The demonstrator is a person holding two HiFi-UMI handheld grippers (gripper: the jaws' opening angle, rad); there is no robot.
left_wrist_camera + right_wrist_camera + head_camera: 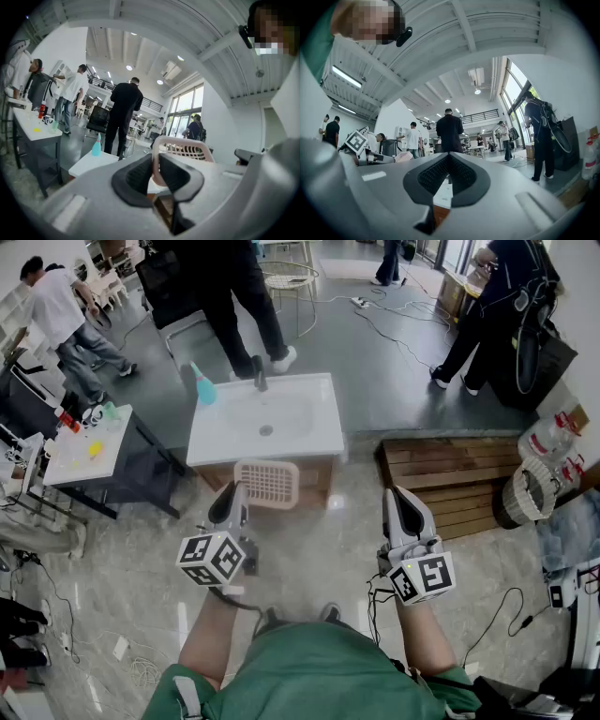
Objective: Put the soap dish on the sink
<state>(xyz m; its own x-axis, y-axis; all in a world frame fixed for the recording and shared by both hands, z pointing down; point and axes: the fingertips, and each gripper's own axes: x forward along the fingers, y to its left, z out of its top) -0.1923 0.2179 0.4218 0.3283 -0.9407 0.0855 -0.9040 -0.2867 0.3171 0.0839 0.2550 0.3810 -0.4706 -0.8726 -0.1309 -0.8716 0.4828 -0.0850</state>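
The soap dish (268,483) is a pale pink slotted tray, held in the air just in front of the white sink (309,432). My left gripper (235,493) is shut on the dish's near left rim. In the left gripper view the pink soap dish (183,149) sticks out from between the closed jaws, and the sink (91,161) lies beyond. My right gripper (401,504) is shut with nothing in it, to the right of the sink, above the floor. In the right gripper view the right gripper (449,161) has its pads pressed together.
A teal bottle (202,385) and a dark faucet (259,372) stand at the sink's back. A white table (114,442) with small items is at the left, a wooden pallet (450,474) and a wicker basket (527,491) at the right. Several people stand behind the sink.
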